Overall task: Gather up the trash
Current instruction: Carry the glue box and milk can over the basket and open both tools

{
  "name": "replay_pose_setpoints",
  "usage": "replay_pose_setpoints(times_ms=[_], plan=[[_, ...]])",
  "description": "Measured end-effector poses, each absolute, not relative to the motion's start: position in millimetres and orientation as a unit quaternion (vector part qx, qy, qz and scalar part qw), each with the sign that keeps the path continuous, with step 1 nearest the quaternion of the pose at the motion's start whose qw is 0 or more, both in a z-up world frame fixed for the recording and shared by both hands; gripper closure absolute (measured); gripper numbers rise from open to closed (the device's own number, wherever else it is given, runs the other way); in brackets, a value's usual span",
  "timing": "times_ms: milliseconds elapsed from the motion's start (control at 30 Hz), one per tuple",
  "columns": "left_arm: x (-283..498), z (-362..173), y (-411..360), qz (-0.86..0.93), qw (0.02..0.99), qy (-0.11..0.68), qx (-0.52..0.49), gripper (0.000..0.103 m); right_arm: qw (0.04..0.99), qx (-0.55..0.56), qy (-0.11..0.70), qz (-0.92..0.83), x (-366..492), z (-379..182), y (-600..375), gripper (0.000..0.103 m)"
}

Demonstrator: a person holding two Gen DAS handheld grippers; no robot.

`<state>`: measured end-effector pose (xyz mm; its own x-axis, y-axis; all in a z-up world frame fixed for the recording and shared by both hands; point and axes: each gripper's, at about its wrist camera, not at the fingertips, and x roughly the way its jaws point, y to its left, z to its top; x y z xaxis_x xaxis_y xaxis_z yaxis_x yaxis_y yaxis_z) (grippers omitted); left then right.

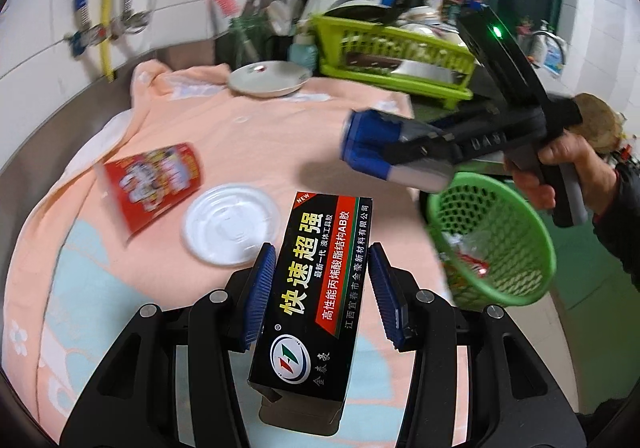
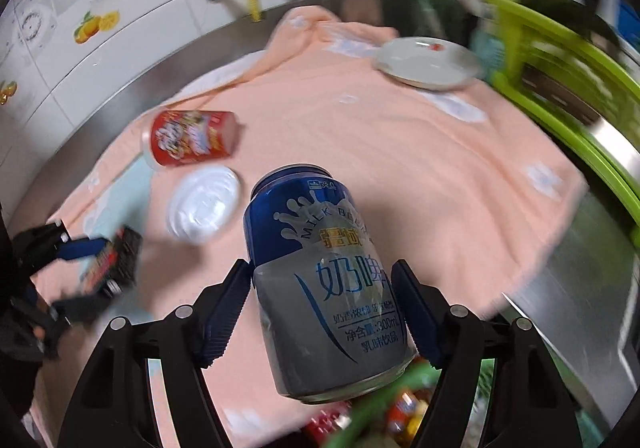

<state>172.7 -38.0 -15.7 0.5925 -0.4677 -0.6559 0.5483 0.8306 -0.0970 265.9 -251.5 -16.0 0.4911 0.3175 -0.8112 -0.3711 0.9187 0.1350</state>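
Clearly both grippers are loaded, the right gripper (image 2: pixel 322 304) pinching the can (image 2: pixel 320 272) and the left gripper (image 1: pixel 322 288) clamping the glue box (image 1: pixel 316 288), so either could slip short of the green basket (image 1: pixel 492 236) at right of the frame.

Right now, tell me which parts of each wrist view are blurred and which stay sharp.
Left wrist view: the black glue box in the left tool reads sharp; the red cup and the right tool are smeared. Right wrist view: the blue can is crisp; the green rack, the basket and the left tool streak heavily. Both views bow at the edges.
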Motion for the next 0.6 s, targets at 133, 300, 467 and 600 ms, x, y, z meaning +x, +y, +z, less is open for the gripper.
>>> replay_pose_setpoints(times_ms=[133,300,467,600], plan=[[161.5,-12.4,-68.2,-0.311,0.882,0.347,0.064,0.056,0.868,-0.027,0.473,0.150,229.6,-27.3,-302.7,0.034],[149.5,-13.5,-111.9,-0.344,0.868,0.351,0.068,0.056,0.862,0.002,0.498,0.094,197.3,-53.7,-364.5,0.039],[139.0,-19.7,-160.8,-0.373,0.851,0.361,0.079,0.056,0.860,0.015,0.505,0.063,171.6,-72.3,-401.5,0.039],[135.5,-27.1,-200.8,-0.389,0.838,0.372,0.089,0.056,0.867,0.028,0.494,0.056,154.9,-70.6,-418.8,0.039]])
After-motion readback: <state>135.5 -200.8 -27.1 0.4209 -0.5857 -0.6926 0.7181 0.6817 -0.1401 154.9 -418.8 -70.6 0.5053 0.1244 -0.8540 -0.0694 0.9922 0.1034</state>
